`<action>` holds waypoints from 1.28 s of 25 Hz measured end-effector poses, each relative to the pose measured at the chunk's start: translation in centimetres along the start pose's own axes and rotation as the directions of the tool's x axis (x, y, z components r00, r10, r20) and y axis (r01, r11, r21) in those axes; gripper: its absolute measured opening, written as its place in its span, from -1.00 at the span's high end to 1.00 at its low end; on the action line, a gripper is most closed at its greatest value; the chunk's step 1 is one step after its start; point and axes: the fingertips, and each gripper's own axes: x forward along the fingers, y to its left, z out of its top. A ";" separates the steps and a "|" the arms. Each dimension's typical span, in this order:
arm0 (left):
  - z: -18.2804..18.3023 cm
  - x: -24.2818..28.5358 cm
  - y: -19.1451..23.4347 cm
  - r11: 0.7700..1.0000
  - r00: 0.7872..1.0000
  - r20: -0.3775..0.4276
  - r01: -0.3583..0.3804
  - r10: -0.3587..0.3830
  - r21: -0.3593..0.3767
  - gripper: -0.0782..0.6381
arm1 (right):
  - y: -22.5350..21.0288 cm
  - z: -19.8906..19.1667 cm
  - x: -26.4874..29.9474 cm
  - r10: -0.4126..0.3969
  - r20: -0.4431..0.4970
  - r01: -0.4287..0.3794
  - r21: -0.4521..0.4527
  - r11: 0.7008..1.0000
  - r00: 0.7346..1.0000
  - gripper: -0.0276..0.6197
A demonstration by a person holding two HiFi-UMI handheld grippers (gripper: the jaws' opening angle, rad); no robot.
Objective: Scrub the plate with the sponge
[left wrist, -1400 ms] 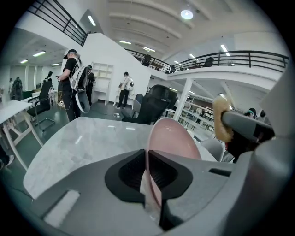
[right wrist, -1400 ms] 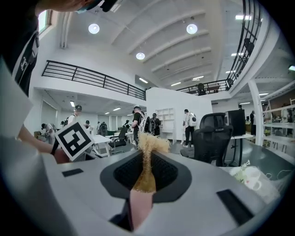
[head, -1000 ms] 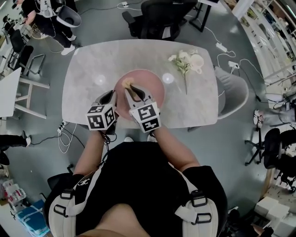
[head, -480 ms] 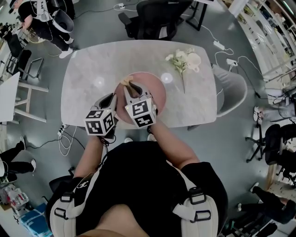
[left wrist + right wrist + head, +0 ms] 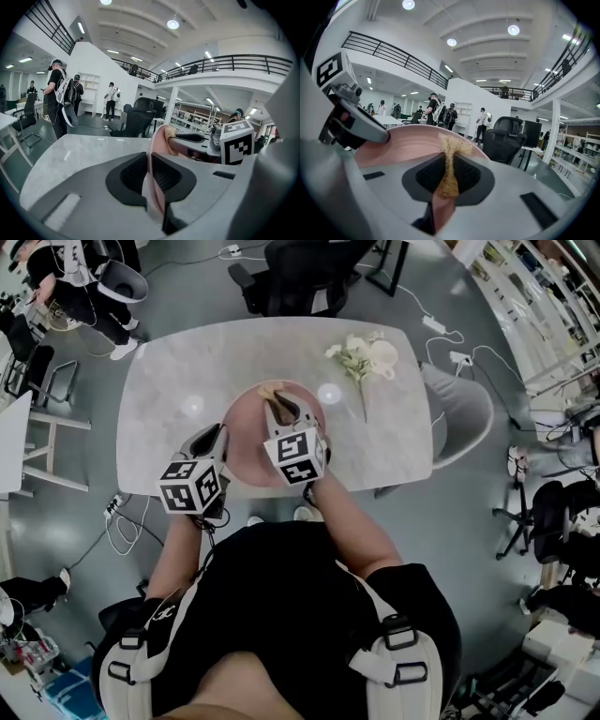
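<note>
On the marble table (image 5: pixel 159 381), near edge: scrub under way, sponge at the plate's far rim.

I have both tongs loaded. The left gripper (image 5: pixel 149 173) pinches the near-left rim of the pink plate (image 5: pixel 248 439); its jaws have just been easing apart slightly, with the rim between the pads and gripped. The right gripper (image 5: pixel 449 174) is clenched on the tan sponge (image 5: pixel 451 146), squashed thin between its 2 pads. The sponge's long axis runs along the jaws and points away from me, its frayed tip splaying at the plate's far edge. I see no suds or soil, so I cannot gauge cleaned area. My judgement: mid-task, with the near and side parts of the face left to cover.
</note>
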 end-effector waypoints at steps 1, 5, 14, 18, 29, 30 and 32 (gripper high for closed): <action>0.1 -0.1 0.0 1.000 1.000 0.004 -0.004 0.004 -0.001 0.70 | -0.5 -0.2 -0.1 -0.013 -0.005 0.013 -0.001 1.000 1.000 0.75; 0.4 -0.5 0.7 0.999 0.999 0.021 -0.028 0.028 -0.019 0.70 | -2.2 -1.5 -0.5 -0.070 -0.031 0.070 -0.014 0.997 0.997 0.75; 1.2 -1.4 3.3 0.988 0.995 0.055 -0.080 0.088 -0.133 0.69 | -2.7 -5.9 -1.3 -0.073 -0.156 0.071 -0.019 0.997 0.985 0.75; 1.3 -1.8 4.2 0.980 0.991 0.069 -0.100 0.113 -0.169 0.69 | -0.8 -7.3 -1.6 -0.034 -0.193 0.029 -0.024 0.999 0.981 0.75; 1.3 -2.3 7.1 0.944 0.977 0.087 -0.165 0.197 -0.285 0.69 | 6.5 -8.1 -1.9 0.212 -0.210 -0.198 0.084 0.977 0.955 0.75; 1.3 -2.4 7.3 0.939 0.975 0.091 -0.166 0.202 -0.301 0.69 | 7.3 -7.9 -1.9 0.239 -0.204 -0.224 0.091 0.970 0.950 0.75; 1.3 -2.4 7.3 0.930 0.974 0.104 -0.155 0.200 -0.334 0.69 | 8.4 -7.3 -2.1 0.271 -0.192 -0.256 0.100 0.961 0.943 0.75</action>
